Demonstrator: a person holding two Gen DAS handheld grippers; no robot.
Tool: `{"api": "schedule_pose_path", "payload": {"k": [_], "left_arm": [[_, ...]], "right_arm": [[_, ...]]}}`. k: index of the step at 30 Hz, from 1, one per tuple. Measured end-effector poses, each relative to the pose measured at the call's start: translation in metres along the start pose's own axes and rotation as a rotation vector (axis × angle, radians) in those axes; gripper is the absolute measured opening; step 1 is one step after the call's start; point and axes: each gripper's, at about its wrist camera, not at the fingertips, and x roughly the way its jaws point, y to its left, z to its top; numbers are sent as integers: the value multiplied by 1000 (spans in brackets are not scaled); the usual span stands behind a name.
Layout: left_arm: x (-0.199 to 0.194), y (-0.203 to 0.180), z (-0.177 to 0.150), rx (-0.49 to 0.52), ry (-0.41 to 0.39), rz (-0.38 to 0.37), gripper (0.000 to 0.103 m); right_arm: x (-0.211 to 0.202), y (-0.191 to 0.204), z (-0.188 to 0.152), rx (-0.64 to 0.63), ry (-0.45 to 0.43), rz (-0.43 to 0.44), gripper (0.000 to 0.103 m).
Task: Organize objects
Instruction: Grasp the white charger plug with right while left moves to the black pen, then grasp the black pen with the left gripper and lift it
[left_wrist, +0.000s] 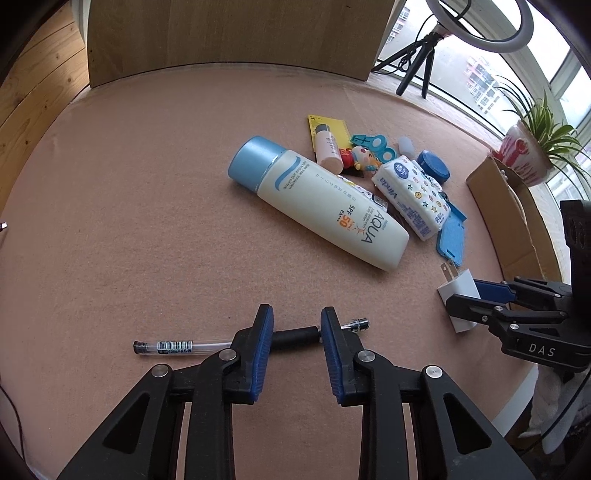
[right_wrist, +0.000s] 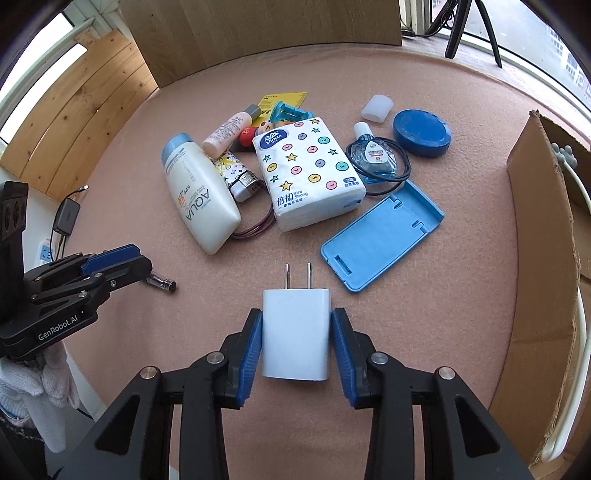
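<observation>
A clear pen (left_wrist: 173, 346) with a black grip lies on the pink table mat (left_wrist: 129, 221). My left gripper (left_wrist: 296, 325) straddles the pen's black grip, jaws open, pads apart from it; it also shows in the right wrist view (right_wrist: 122, 264). My right gripper (right_wrist: 296, 332) has its blue pads against both sides of a white plug charger (right_wrist: 295, 332), prongs pointing away. The charger also shows in the left wrist view (left_wrist: 460, 291). A sunscreen bottle (left_wrist: 317, 203), tissue pack (right_wrist: 308, 177) and blue phone case (right_wrist: 384, 236) lie in a pile beyond.
A cardboard box (right_wrist: 543, 258) stands at the right. A blue round tin (right_wrist: 421, 133), eye-drop bottle (right_wrist: 376, 158) with black cable, small tube (right_wrist: 229, 133), toys and a yellow card (left_wrist: 327, 127) crowd the pile. A tripod (left_wrist: 417, 62) and potted plant (left_wrist: 532, 147) stand at the back right.
</observation>
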Motion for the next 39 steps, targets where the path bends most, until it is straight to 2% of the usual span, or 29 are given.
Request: {"api": "schedule_pose_path", "payload": {"k": [4, 7, 11, 15, 17, 19, 26, 32, 36, 39], "left_arm": [[-14, 24, 4, -86, -38, 4, 30], [-19, 49, 9, -154, -52, 43, 31], [-25, 82, 13, -239, -72, 60, 35], [-15, 98, 16, -244, -37, 72, 35], [-12, 101, 14, -241, -12, 50, 35], [-12, 97, 9, -225, 0, 9, 34], [-13, 71, -10, -137, 65, -63, 34], [-18, 37, -40, -23, 101, -42, 36], [-24, 23, -44, 53, 110, -22, 40], [-32, 15, -43, 106, 100, -41, 46]], "right_arm": [[-1, -3, -6, 7, 1, 6, 34], [-1, -5, -9, 14, -1, 10, 34], [0, -6, -11, 19, -5, 10, 34], [1, -7, -12, 19, -6, 11, 34], [1, -8, -13, 17, -4, 12, 34], [1, -8, -12, 17, -3, 12, 34], [4, -11, -10, 24, 3, 24, 34], [4, -15, -9, 26, 4, 23, 34], [3, -16, -11, 25, 6, 23, 34], [2, -17, -12, 25, 7, 24, 34]]}}
